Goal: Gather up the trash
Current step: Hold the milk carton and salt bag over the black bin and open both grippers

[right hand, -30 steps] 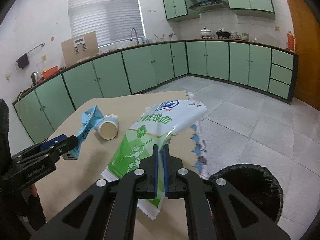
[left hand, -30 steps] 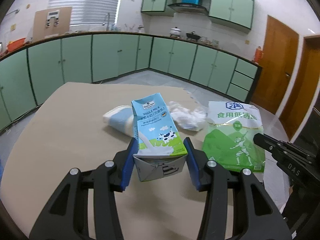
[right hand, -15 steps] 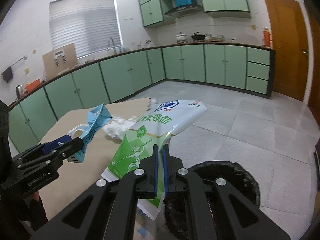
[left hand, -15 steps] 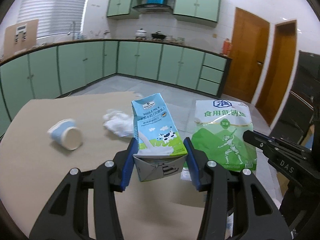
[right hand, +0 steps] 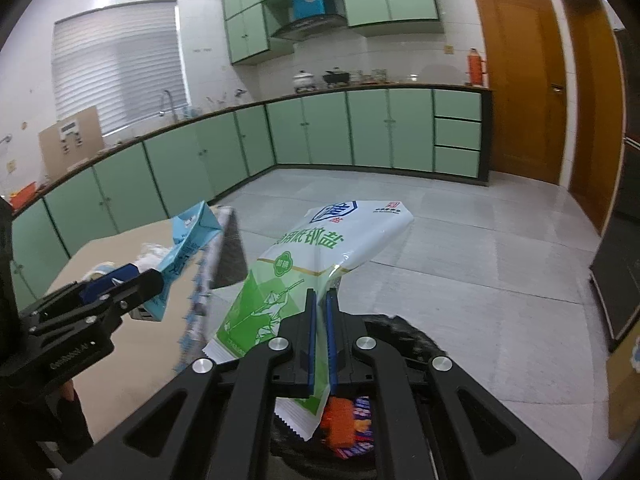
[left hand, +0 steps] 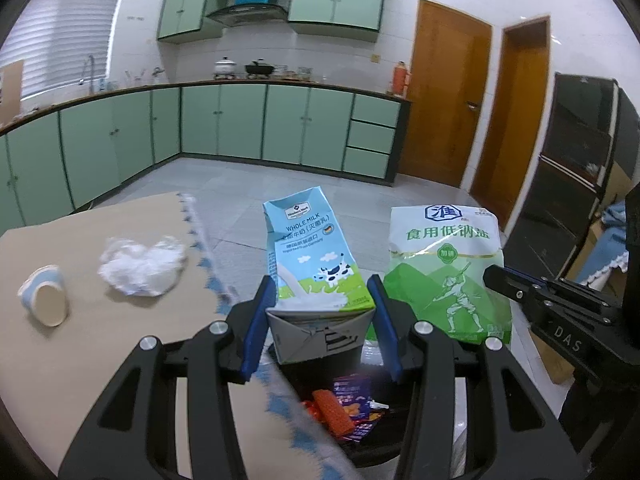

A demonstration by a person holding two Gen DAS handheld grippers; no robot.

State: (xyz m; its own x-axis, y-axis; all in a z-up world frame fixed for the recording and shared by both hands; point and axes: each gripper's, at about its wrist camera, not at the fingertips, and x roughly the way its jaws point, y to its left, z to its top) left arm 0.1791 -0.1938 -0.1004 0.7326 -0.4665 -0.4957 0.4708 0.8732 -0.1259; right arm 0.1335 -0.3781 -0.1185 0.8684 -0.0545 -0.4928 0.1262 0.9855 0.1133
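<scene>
Black and round, the trash bin point(right hand: 404, 332) stands on the floor beside the table and already holds some orange and purple wrappers point(left hand: 352, 404), so part of the collecting is done. The left gripper point(left hand: 320, 320) is clamped on the sides of a light blue whole-milk carton point(left hand: 316, 264), held in the air above the bin; its top looks folded and a little crushed. The right gripper point(right hand: 320, 336) is pressed together on a flat green and white plastic salt bag point(right hand: 308, 280), which hangs limp over the bin mouth. On the beige table point(left hand: 80, 360) a crumpled white tissue point(left hand: 140, 268) and a tipped blue paper cup point(left hand: 44, 300) remain; whether more trash is left I cannot tell.
</scene>
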